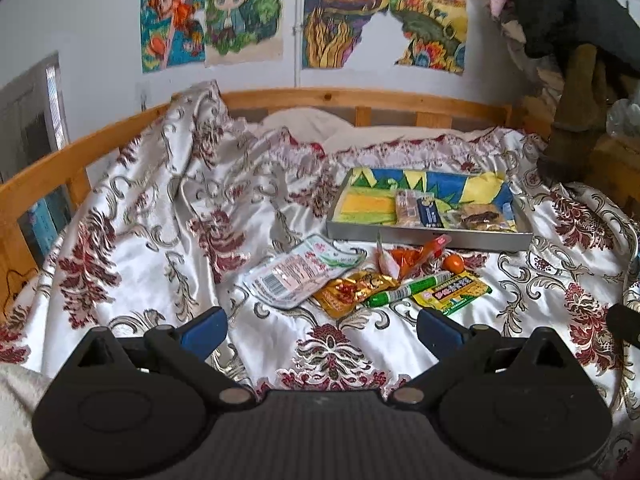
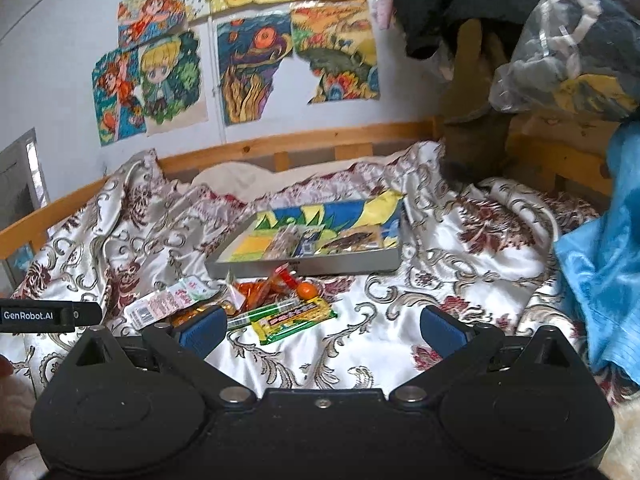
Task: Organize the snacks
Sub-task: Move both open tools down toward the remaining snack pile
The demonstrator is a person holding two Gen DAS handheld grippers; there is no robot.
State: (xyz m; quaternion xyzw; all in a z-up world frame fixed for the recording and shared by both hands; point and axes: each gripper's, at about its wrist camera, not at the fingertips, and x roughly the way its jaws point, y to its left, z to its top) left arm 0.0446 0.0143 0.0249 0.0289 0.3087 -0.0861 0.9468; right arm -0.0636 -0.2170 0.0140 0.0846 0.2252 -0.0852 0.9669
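A grey tray (image 1: pixel 452 239) (image 2: pixel 320 266) with a colourful lining lies on the bed and holds a few wrapped snacks (image 1: pixel 416 208). In front of it lie loose snacks: a white and pink packet (image 1: pixel 296 276) (image 2: pixel 168 304), an orange-gold packet (image 1: pixel 352 290), a green tube (image 1: pixel 408 289), a yellow-green bar (image 1: pixel 452 292) (image 2: pixel 296 318), an orange-red wrapper (image 1: pixel 416 256) (image 2: pixel 272 286) and a small orange ball (image 1: pixel 453 263) (image 2: pixel 307 291). My left gripper (image 1: pixel 322 326) is open, short of the pile. My right gripper (image 2: pixel 322 326) is open, with its left finger (image 2: pixel 202 328) beside the snacks.
A patterned satin bedspread (image 1: pixel 160 220) covers the bed, crumpled at the back left. A wooden rail (image 1: pixel 340 98) runs behind it. Clothes and bags (image 2: pixel 560 52) are heaped at the right, with blue fabric (image 2: pixel 600 272) spilling onto the bed. The left gripper's body (image 2: pixel 48 316) shows at the left edge.
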